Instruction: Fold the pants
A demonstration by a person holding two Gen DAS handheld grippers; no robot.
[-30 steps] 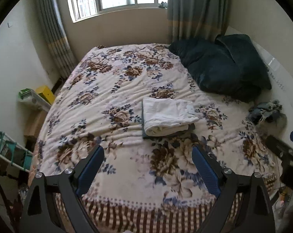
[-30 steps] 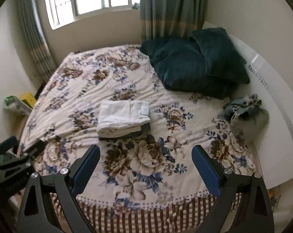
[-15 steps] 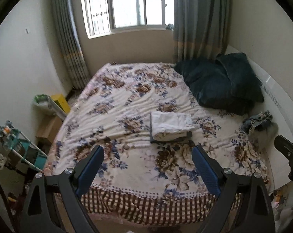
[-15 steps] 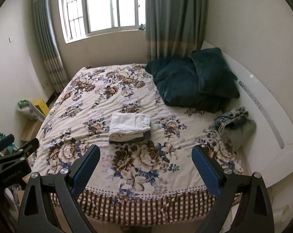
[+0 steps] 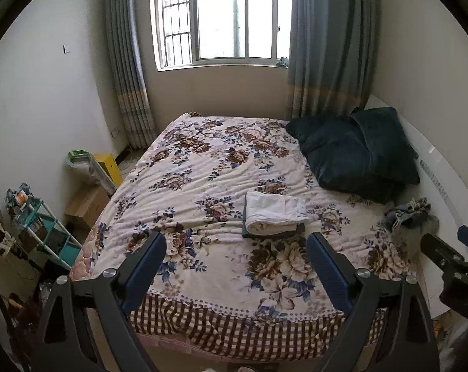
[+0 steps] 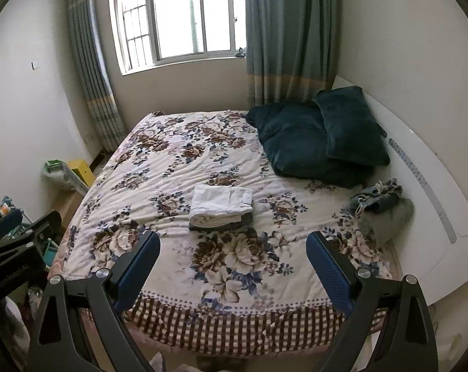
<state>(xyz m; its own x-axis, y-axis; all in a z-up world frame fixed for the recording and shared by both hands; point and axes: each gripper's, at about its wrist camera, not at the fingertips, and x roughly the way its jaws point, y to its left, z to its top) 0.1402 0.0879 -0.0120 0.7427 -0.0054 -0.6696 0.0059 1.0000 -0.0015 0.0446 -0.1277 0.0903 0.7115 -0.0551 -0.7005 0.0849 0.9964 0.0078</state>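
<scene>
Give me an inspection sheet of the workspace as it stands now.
Surface: floral quilt covering the bed, lightly wrinkled.
Job's things: folded white pants lying on a folded dark grey garment, mid-bed.
Clutter: crumpled blue-grey clothes pile by the white headboard; two dark teal pillows.
Grippers: left gripper and right gripper both open, empty, off the bed's foot.
Cables: nothing seen.
Surroundings: window, striped curtains, teal rack, yellow box.

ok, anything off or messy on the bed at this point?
The folded white pants sit neatly on a darker folded garment. Only oddity: a crumpled clothes heap by the headboard, unfolded.
</scene>
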